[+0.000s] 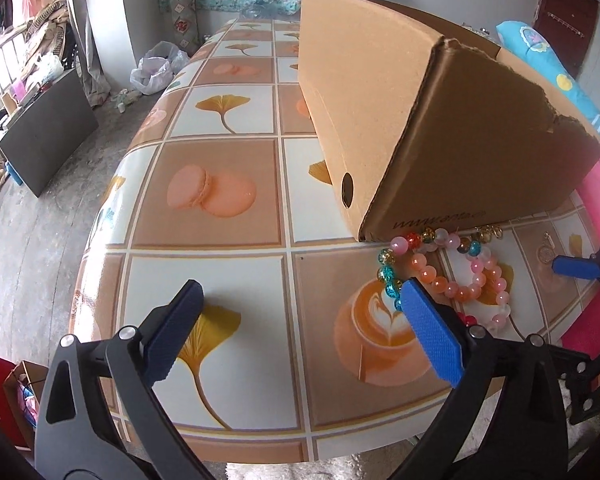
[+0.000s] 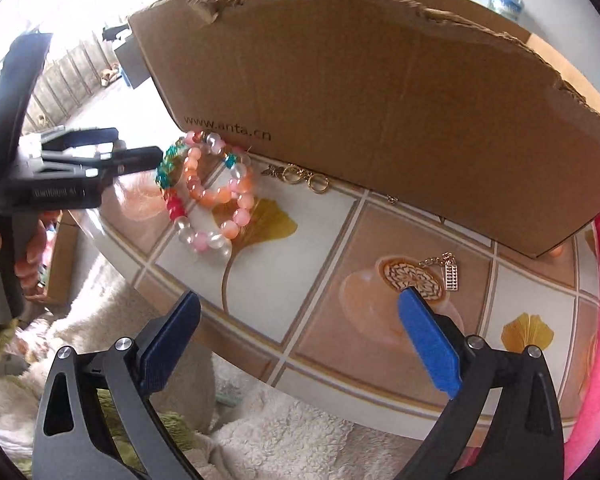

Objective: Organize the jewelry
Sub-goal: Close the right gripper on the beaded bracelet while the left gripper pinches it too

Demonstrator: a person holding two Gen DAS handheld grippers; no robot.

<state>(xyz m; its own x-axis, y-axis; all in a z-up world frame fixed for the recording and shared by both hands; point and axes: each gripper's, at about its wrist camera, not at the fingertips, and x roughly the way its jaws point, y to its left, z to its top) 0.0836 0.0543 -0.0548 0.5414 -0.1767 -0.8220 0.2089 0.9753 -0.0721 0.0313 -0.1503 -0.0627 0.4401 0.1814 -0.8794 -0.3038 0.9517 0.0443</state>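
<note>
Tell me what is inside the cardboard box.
Cannot be seen. Both views show only the outer walls of the cardboard box, a torn top edge and a round side hole that looks dark. The interior stays hidden.

Cardboard box (image 2: 380, 92): one, standing on the table (image 1: 228, 264) with its long side facing the table's near edge.
Bead bracelets: three in a tangled heap just beside the box's near left corner — one orange bracelet (image 2: 216, 184), one pink-and-white bracelet (image 2: 236, 216), one multicoloured bracelet (image 2: 172, 196) with teal and red beads.
Gold ring cluster (image 2: 304, 176): one small bunch along the foot of the box; the ring count cannot be told.
Round gold pendant (image 2: 414, 278): one, with a chain and a small rectangular charm, near the box's right end.
Grippers: two, the left gripper (image 1: 302, 300) and the right gripper (image 2: 300, 312), each with two blue-padded fingers spread wide.
</note>
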